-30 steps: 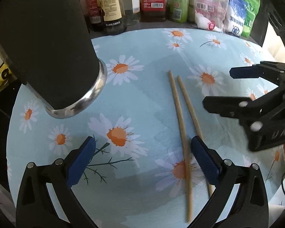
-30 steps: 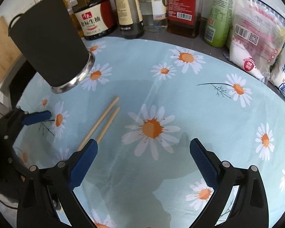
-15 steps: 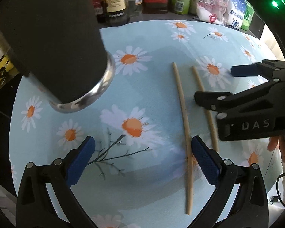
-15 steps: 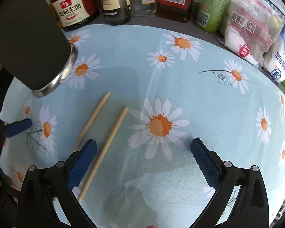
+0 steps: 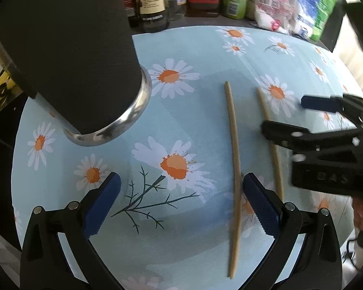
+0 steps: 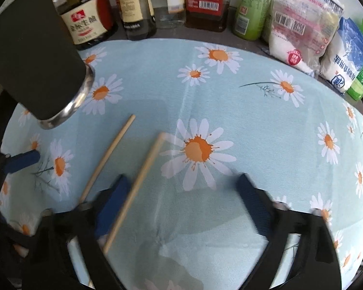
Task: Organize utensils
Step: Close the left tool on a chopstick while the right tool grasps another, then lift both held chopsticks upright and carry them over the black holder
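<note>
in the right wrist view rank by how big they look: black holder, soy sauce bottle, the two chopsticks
1. black holder, though nearness inflates it
2. soy sauce bottle, partly hidden
3. two chopsticks: alike, not ranked

Left gripper (image 5: 181,203) and right gripper (image 6: 184,203) both gape wide.

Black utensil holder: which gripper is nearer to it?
Left. The left gripper hovers open just in front of the black utensil holder; the right gripper sits farther right, past both chopsticks.
</note>
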`<state>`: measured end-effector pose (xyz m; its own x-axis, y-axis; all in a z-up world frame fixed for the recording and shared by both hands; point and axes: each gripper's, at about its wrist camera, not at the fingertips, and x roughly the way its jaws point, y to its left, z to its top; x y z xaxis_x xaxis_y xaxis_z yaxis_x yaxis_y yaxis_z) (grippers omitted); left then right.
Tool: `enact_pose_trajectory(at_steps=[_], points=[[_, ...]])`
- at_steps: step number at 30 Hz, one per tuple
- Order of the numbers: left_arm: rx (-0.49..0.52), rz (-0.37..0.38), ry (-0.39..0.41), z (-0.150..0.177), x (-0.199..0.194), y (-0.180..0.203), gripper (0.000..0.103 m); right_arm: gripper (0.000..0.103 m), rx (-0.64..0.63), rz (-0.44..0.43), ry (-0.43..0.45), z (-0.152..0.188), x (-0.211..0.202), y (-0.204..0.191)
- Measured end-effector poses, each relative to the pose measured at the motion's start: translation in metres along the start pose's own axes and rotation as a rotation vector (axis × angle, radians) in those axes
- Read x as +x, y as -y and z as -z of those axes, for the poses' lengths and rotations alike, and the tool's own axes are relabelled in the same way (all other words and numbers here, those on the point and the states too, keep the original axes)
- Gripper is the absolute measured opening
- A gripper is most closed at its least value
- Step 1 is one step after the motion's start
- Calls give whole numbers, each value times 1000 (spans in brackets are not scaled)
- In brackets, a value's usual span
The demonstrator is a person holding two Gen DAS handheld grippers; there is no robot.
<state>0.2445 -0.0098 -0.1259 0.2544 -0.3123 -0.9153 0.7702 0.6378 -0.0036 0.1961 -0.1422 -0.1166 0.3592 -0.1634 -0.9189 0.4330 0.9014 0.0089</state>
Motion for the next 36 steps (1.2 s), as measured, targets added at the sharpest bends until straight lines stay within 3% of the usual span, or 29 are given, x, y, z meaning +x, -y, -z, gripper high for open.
enact_pose_trajectory(at_steps=[1,2,3,4,6,9,24,36], points=[[-16,-8,2,0,-1,0,94,47,-10,-5,5,3,-5,3],[-26,-11,8,-1,-3,1,86,38,-14,-10,8,9,-11,5],[-27,-9,11,-2,-5,3,75,16,-19,-14,7,10,-13,7],[-23,-7,14,0,-8,4,68,10,-28,-18,6,10,-16,10],[-4,7,22,1,-12,10,35,5,-41,-43,4,10,-17,17],[-36,40,14,3,-15,16,5,5,-48,-116,1,9,-18,31],[-257,38,-13,30,-31,14,5,5,-135,-235,39,4,-23,63],[-453,-87,20,60,-70,0,5,5,-298,-342,158,-28,-62,51]])
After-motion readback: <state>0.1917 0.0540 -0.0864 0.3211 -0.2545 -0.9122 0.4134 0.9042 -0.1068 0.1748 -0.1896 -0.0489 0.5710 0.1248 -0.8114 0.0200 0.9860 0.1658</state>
